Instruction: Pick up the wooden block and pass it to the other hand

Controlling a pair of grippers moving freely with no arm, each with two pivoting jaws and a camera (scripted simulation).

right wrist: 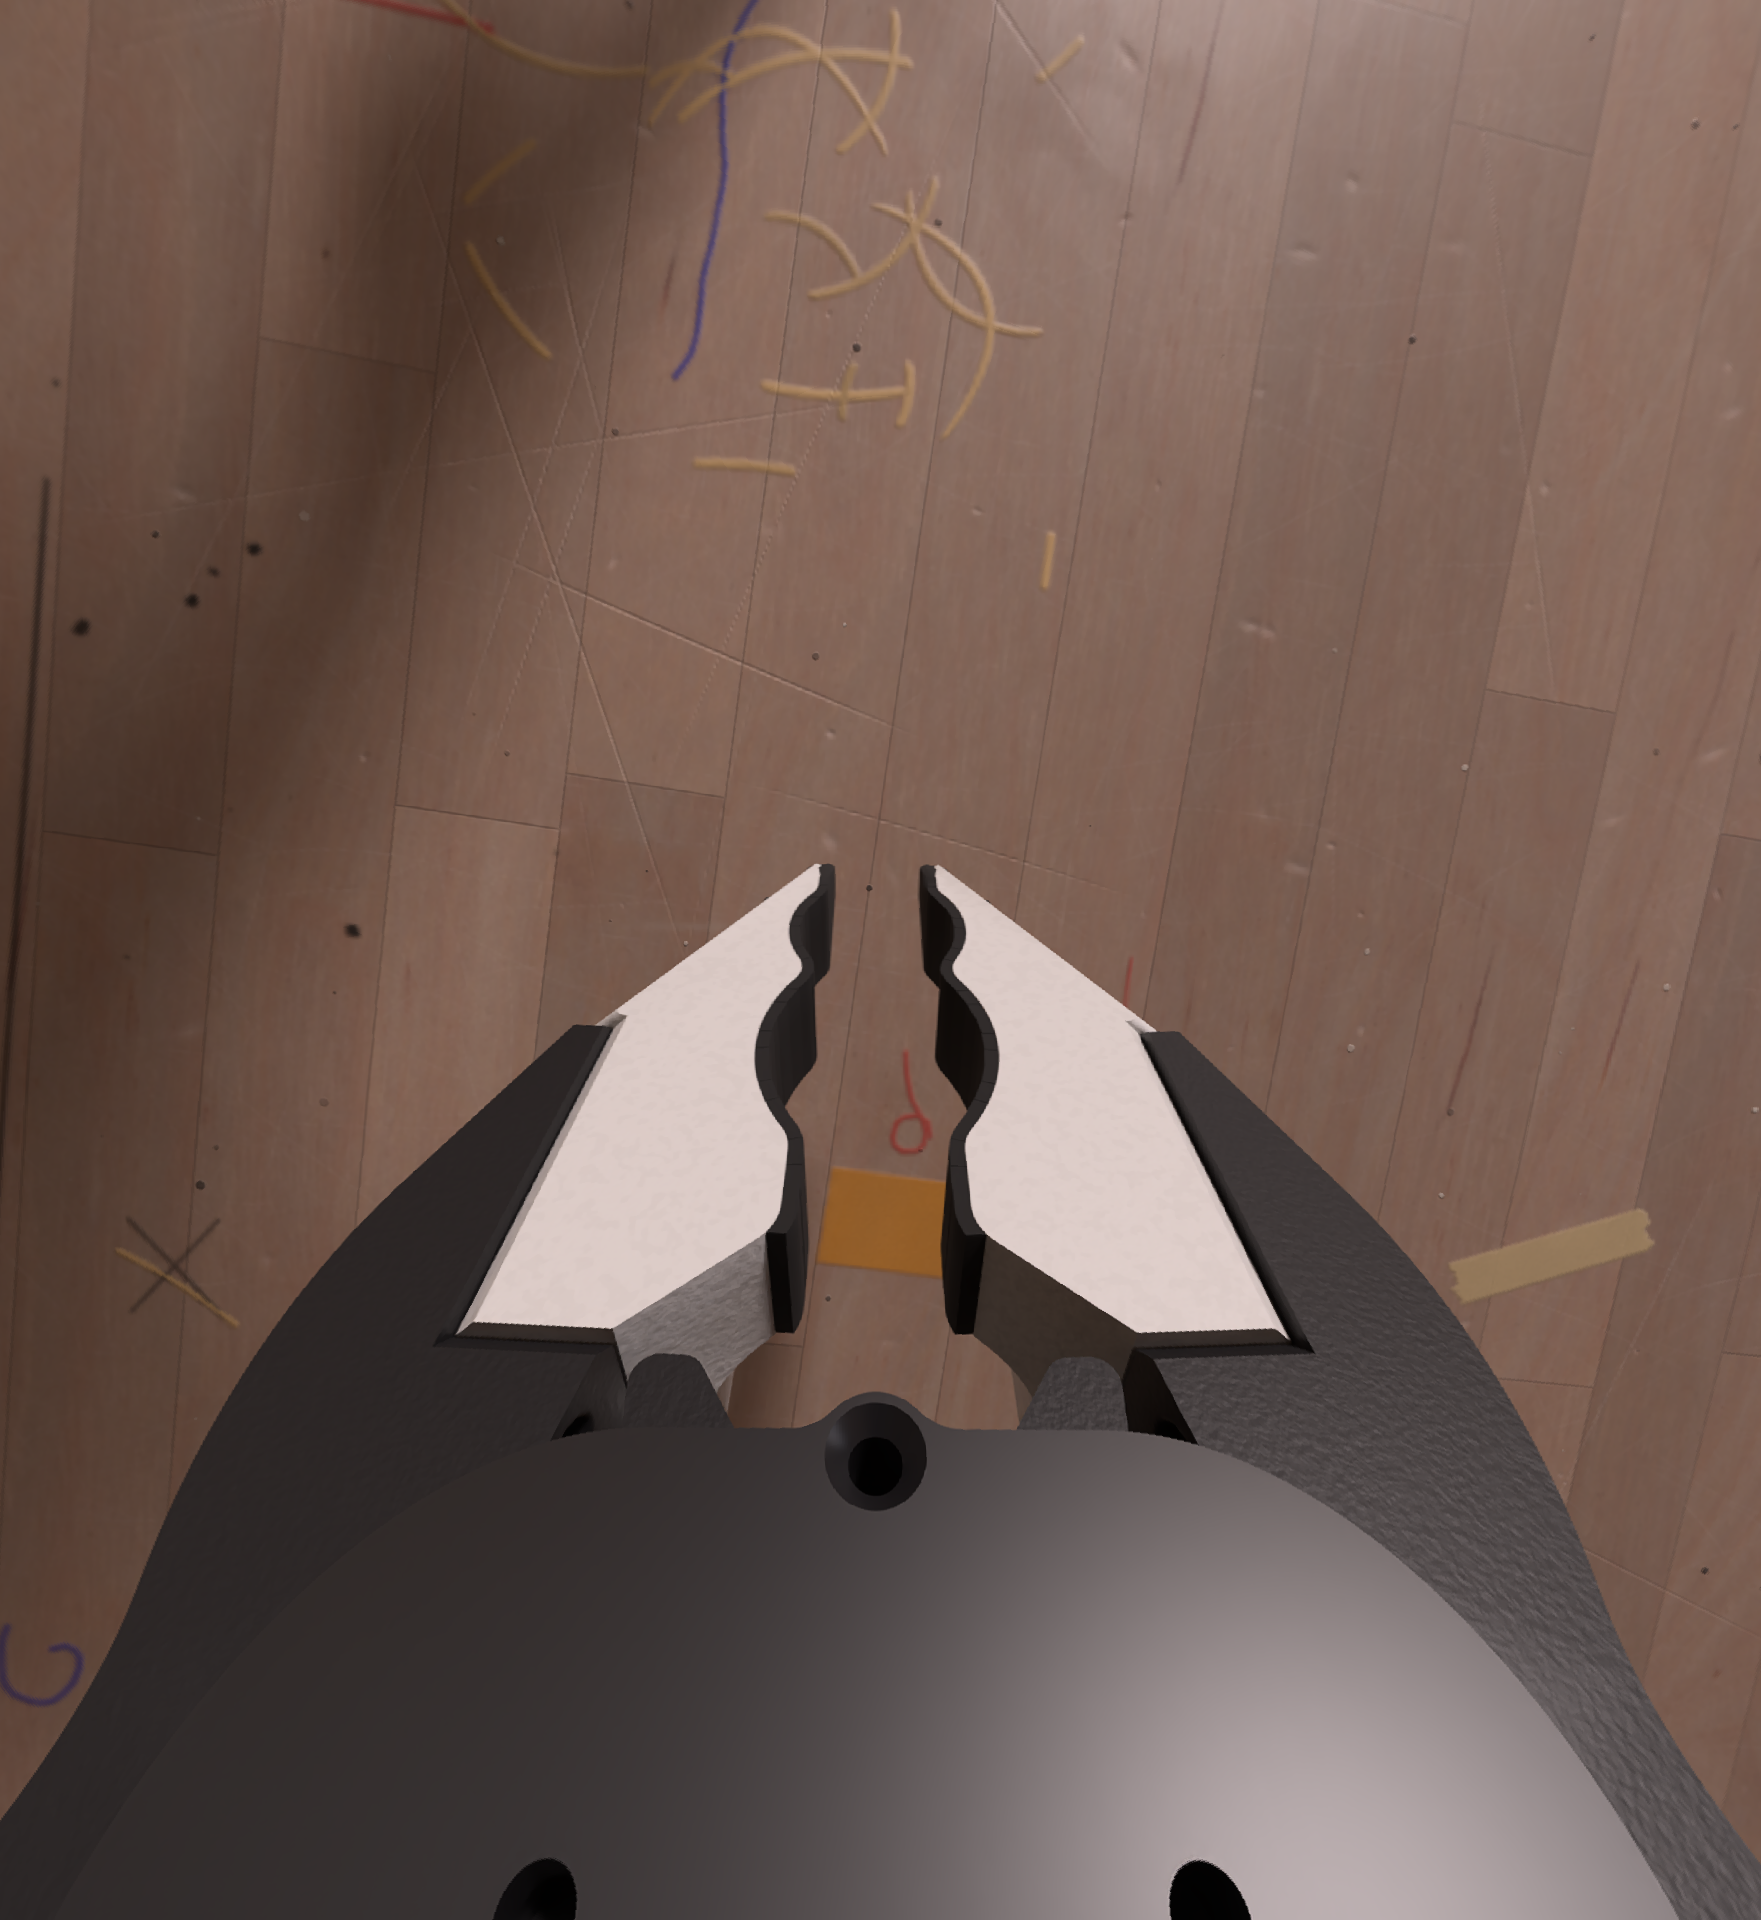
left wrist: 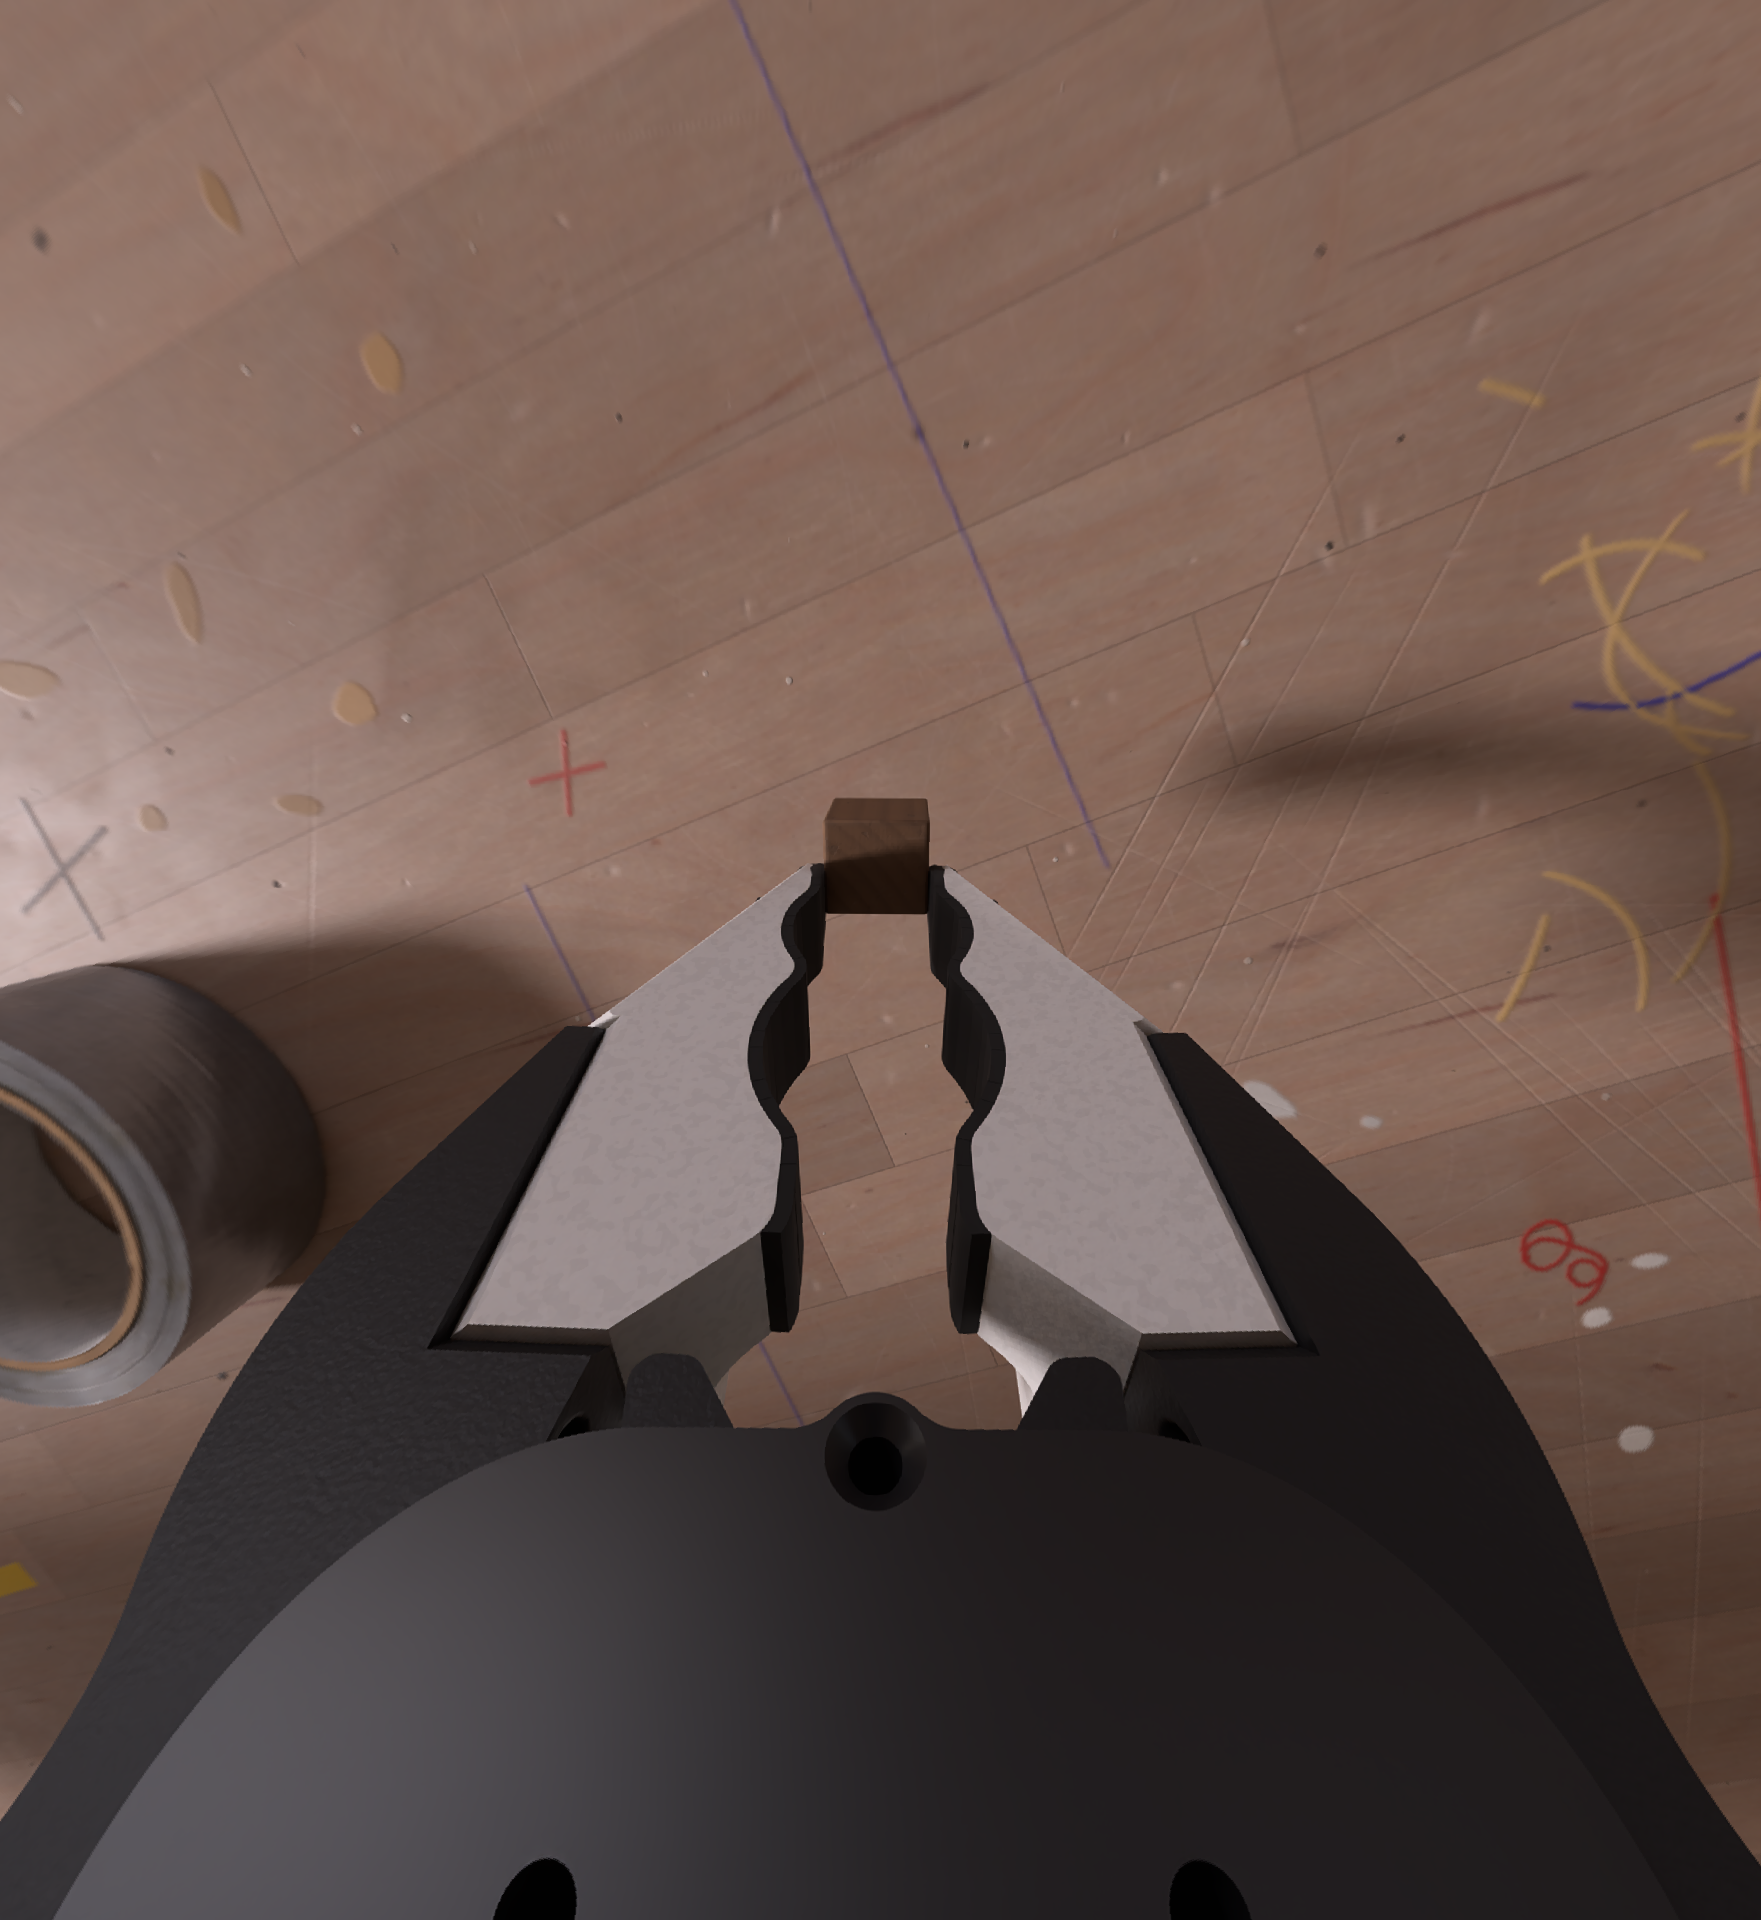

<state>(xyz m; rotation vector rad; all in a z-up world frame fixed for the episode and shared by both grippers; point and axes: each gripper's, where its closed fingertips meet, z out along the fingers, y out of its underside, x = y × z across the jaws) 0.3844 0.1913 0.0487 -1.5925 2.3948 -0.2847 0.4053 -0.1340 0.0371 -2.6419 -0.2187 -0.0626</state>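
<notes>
Already grasped: left gripper [left wrist: 876,883] clamped on block [left wrist: 877,857] at fingertips, above worktop [left wrist: 1271,312]. Right gripper [right wrist: 877,883] empty, jaws slightly apart, elsewhere. Tape roll [left wrist: 76,1174] nearby. Handover left, I judge.

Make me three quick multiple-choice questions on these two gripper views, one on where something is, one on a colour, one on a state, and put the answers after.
1. Where is the wooden block?
A. Between the left gripper fingertips
B. Inside the roll of tape
C. Between the right gripper fingertips

2. What colour is the tape roll's outer band?
A. Bright blue
B. Grey
C. Red

3. What is the right gripper holding?
A. The block
B. The tape
C. Nothing

Answers: 1 A, the block sits between the tips in the left wrist view. 2 B, the roll's outer band looks dull grey. 3 C, only the table shows through its gap.
</notes>
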